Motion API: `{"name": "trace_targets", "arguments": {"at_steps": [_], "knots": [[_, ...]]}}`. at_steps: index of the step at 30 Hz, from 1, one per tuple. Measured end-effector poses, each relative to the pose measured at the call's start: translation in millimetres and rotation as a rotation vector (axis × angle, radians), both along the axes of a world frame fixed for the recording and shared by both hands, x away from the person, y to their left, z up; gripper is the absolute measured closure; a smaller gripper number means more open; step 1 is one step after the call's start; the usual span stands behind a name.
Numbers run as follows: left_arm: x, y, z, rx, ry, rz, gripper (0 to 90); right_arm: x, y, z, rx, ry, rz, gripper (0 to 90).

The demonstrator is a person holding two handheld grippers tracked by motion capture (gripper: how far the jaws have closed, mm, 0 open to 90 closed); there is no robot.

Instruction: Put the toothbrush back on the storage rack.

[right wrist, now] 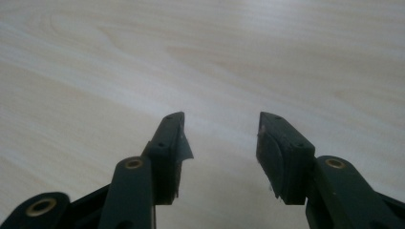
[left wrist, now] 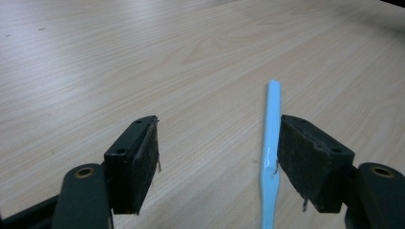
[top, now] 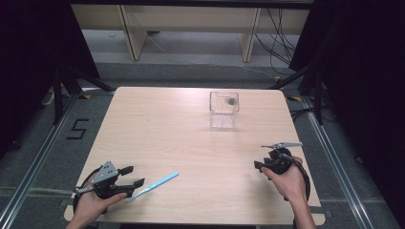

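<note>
A thin light-blue plastic stick (top: 154, 185) lies flat on the wooden table (top: 191, 143) near the front left. My left gripper (top: 133, 176) is open and low over the table around the stick's near part. In the left gripper view the stick (left wrist: 271, 129) lies between the jaws, close against the right-hand pad (left wrist: 298, 152), and the left gripper (left wrist: 217, 129) has a wide gap. My right gripper (top: 267, 164) is at the front right, held in a hand. In its own view the right gripper (right wrist: 219, 126) is open over bare wood with nothing between its fingers.
A small clear box (top: 224, 102) with a dark item (top: 231, 101) inside stands at the table's far middle right. Black curtains and stand legs flank the table. Cables trail from both grippers at the front edge.
</note>
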State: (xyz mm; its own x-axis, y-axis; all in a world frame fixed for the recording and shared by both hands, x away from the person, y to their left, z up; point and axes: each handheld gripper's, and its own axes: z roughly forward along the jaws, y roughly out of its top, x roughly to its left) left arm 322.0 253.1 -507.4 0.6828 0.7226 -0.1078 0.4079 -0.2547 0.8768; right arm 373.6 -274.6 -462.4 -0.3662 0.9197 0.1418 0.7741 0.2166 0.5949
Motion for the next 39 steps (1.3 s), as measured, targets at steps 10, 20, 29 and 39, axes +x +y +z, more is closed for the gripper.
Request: {"name": "trace_targets", "arguments": {"at_steps": [10,20,29,39], "knots": [[6.5,-11.8,20.4,0.104,0.063,-0.057,34.1,-9.2,20.1,0.4,-0.078,0.066,0.048,54.8],[27.1,-33.4,45.7,0.416,0.334,-0.214,38.8,-4.0,44.0,5.9,-0.137,0.120,0.145,54.8],[37.3,-64.9,48.0,0.601,0.372,-0.318,46.4,-2.1,50.5,7.7,-0.160,0.144,0.177,55.1],[41.2,-84.7,36.0,0.672,0.420,-0.365,54.5,-2.0,55.4,8.1,-0.154,0.161,0.186,54.6]]}}
